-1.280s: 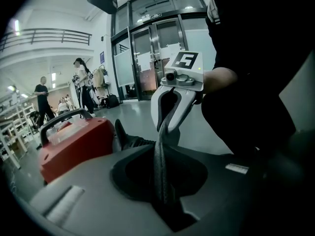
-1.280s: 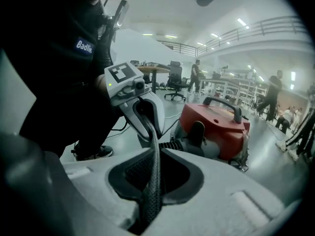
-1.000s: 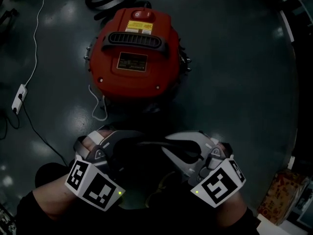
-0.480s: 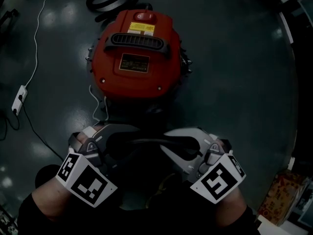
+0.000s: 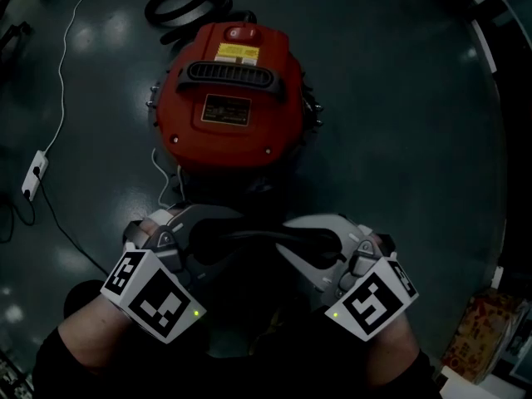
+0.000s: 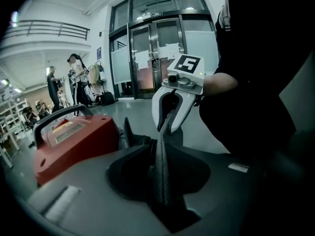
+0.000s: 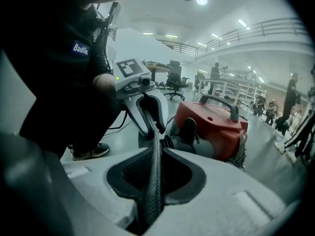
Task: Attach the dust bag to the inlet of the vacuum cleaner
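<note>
The red vacuum cleaner (image 5: 229,98) stands on the dark floor ahead, and its black ribbed inlet (image 7: 170,142) faces me. Just in front of it, the dust bag's dark mesh edge (image 5: 259,238) stretches between my two grippers. My left gripper (image 5: 224,238) has just been opening; the strip (image 6: 162,166) runs between its jaws with a dark gap beside it. The jaws of my right gripper (image 5: 299,241) have also just been opening, but they still hug the strip (image 7: 152,181). The rest of the bag is hidden beneath the grippers.
A coiled black hose (image 5: 183,2) lies behind the vacuum cleaner. A white cord with a plug block (image 5: 33,169) trails over the floor at left. A carton (image 5: 482,331) sits at the lower right. People stand far off near shelves (image 7: 290,107) and glass doors (image 6: 157,53).
The left gripper has shifted a little to the left and its marker cube has tilted. The right gripper has stayed put. The strip still spans both.
</note>
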A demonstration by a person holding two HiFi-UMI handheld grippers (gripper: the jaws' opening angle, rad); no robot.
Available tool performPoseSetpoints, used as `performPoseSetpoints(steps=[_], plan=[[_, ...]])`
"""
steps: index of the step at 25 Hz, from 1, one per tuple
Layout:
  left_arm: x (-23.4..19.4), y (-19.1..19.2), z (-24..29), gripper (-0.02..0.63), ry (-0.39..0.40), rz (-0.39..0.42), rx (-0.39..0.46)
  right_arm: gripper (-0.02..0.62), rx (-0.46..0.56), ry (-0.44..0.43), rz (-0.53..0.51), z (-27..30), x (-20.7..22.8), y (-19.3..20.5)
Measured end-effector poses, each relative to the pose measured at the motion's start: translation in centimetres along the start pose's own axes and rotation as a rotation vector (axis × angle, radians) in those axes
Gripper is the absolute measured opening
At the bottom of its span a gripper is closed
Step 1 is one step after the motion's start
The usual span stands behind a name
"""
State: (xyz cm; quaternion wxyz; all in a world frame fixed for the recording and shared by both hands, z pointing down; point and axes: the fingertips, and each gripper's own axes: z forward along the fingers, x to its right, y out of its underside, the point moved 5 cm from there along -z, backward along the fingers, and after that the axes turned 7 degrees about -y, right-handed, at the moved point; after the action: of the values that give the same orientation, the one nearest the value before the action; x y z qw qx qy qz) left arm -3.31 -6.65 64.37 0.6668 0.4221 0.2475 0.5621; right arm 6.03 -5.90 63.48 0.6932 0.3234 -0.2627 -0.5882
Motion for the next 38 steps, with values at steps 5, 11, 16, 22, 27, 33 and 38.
performPoseSetpoints(steps=[5, 11, 16, 22, 27, 33, 38], plan=[[-0.3, 0.2, -0.9, 0.088, -0.018, -0.024, 0.011, 0.086, -0.010, 0.014, -0.044, 0.7, 0.7, -0.8], [-1.1, -0.1, -0.5, 0.095, -0.027, -0.024, 0.027, 0.084, 0.024, -0.012, -0.006, 0.2, 1.0, 0.0], [-1.3, -0.2, 0.4, 0.102, -0.018, -0.019, 0.023, 0.083, 0.029, -0.014, 0.009, 0.0, 1.2, 0.4], [-1.3, 0.0, -0.2, 0.100, -0.028, -0.003, 0.022, 0.095, 0.000, 0.032, -0.092, 0.5, 1.2, -0.4], [-1.6, 0.0, -0.7, 0.100, -0.052, 0.008, 0.018, 0.109, 0.016, 0.036, -0.105, 0.8, 1.4, -0.9], [-1.3, -0.1, 0.5, 0.120, -0.045, 0.015, 0.008, 0.112, 0.036, 0.010, 0.019, 0.2, 1.6, 0.3], [-1.3, 0.0, 0.4, 0.133, -0.059, 0.017, 0.013, 0.124, 0.040, 0.016, 0.032, 0.2, 1.7, 0.4]])
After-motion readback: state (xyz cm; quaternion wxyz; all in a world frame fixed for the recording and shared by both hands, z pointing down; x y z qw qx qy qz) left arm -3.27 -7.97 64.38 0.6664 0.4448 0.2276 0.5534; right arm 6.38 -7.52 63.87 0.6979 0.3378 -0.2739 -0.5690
